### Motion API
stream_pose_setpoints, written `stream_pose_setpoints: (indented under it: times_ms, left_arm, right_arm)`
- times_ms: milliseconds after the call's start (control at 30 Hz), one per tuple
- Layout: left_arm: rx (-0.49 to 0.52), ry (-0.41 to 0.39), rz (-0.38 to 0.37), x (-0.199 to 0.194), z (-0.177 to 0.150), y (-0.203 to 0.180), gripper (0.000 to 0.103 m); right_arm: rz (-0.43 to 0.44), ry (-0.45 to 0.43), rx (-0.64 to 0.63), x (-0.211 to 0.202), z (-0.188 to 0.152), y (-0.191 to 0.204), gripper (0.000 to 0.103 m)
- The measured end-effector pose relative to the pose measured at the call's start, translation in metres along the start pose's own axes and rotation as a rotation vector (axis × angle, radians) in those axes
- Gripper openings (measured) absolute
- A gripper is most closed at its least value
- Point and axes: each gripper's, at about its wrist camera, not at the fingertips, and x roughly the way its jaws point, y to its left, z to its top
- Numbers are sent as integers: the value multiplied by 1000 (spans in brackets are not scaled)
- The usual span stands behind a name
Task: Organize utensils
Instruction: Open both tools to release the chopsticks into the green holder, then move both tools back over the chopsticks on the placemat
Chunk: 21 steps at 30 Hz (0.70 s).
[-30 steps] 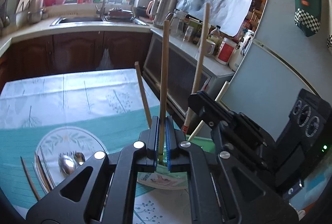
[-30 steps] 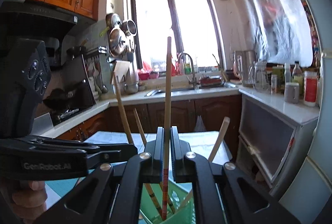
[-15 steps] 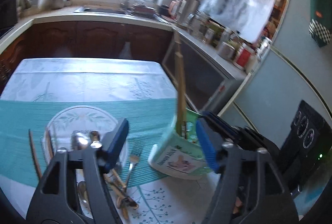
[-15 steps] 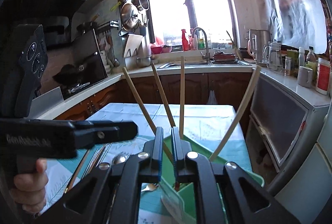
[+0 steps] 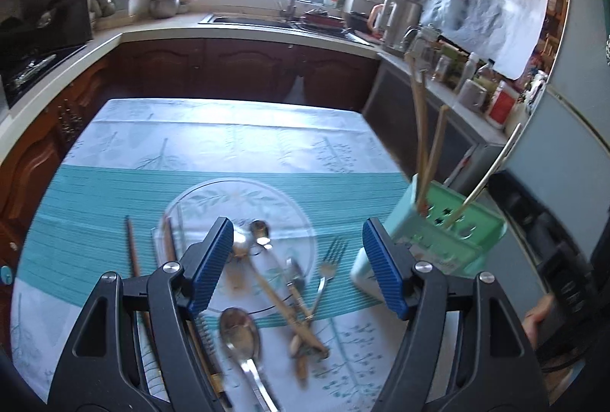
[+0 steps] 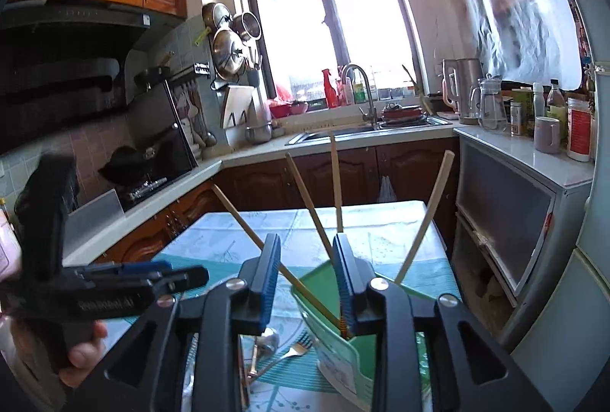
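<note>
Chopsticks (image 6: 335, 183) in holder (image 6: 343, 354) beyond right claw (image 6: 307, 278).

Chopsticks (image 6: 335, 183) stand in the holder (image 5: 446, 236) at the table's (image 5: 228, 129) right edge, while spoons (image 5: 240, 335), a fork (image 5: 328, 267) and more chopsticks lie left of it, on and around the plate (image 5: 213, 198).

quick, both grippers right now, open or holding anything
left gripper: open, holding nothing
right gripper: open, holding nothing
</note>
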Motion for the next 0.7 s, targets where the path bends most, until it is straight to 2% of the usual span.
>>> stream_pose_setpoints:
  times_ms: [333, 700]
  left_arm:
    - [10, 4, 73, -8, -21, 24, 68]
    - [-51, -2, 103, -20, -28, 67, 68]
  right_arm:
    - [81, -17, -29, -8, 5, 34, 30]
    - [169, 94, -98, 19, -11, 83, 30]
